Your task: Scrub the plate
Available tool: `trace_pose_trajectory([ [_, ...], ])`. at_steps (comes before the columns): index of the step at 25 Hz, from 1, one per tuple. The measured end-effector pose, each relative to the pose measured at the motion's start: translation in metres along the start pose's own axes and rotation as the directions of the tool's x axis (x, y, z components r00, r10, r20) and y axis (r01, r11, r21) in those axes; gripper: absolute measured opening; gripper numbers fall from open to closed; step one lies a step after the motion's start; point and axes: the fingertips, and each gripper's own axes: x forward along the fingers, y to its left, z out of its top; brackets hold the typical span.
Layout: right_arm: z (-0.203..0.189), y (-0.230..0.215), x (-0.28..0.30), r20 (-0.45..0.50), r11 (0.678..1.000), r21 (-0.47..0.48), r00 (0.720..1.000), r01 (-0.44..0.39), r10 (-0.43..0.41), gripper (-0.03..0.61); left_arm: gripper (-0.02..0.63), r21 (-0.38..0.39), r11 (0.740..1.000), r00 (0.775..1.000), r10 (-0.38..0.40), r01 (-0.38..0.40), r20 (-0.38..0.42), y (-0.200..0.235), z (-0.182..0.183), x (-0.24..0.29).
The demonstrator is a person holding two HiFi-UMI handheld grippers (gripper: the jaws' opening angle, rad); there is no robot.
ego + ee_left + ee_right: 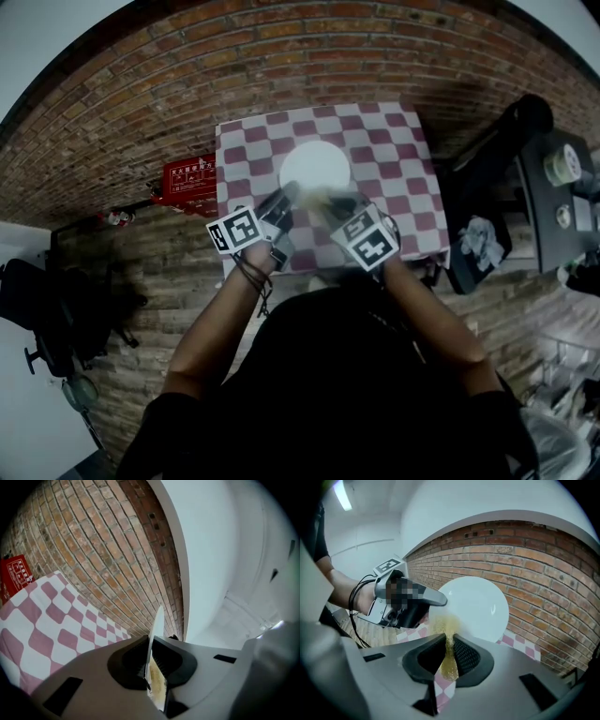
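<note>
One plate (314, 165), one scourer (449, 662), two grippers (285, 199) (339, 202)

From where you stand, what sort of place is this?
Probably a workshop or studio corner, not a kitchen: a small checked-cloth table stands by a brick wall, with a black office chair nearby and a cluttered workbench alongside.

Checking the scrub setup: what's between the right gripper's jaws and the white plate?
A yellowish scrubbing pad, pinched in the right gripper and stretching up toward the plate; the right gripper view shows it.
</note>
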Motion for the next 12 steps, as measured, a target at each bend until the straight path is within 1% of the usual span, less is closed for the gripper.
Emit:
trace_pose_trajectory([
  [4,-0.016,-0.029,-0.006,-0.035,0.998,0.038,0.998,0.049,-0.048,0.048,0.025,0.016,1.0,1.0,0.024,-0.024,-0.017,0.004,-0.005,-0.007],
  [7,-0.021,-0.059,-0.013,-0.054,0.992,0.058,0.993,0.108,-0.105,0.048,0.026,0.023,1.0,0.998,0.017,-0.015,-0.055,0.0,-0.022,-0.008],
  [10,-0.014,-0.082,-0.019,-0.049,0.985,0.056,0.986,0.163,-0.161,0.048,0.031,0.022,1.0,0.995,-0.003,0.005,-0.101,-0.009,-0.043,-0.005],
  [12,-0.002,-0.088,-0.021,-0.038,0.982,0.033,0.982,0.188,-0.187,0.048,0.034,0.014,1.0,0.991,-0.016,0.018,-0.132,-0.015,-0.056,-0.001],
])
